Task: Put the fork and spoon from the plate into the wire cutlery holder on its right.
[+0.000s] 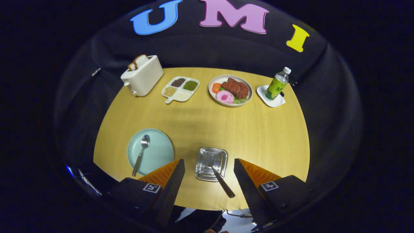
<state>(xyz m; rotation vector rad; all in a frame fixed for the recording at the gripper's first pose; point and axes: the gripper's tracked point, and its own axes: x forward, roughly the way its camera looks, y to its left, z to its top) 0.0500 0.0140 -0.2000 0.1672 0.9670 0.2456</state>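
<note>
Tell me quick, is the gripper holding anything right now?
Gripper: open, holding nothing; the cutlery holder with the fork in it sits between its fingers.

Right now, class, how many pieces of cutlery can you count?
2: a spoon lying on the pale green plate, and a fork standing in the wire cutlery holder between the open fingers.

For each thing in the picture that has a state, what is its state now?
claw: open, holding nothing
fork: standing tilted in the holder, handle out
cutlery holder: upright, holds the fork
spoon: lying on the plate
plate: holds only the spoon
bottle: upright, capped
toaster: bread in slots
</note>
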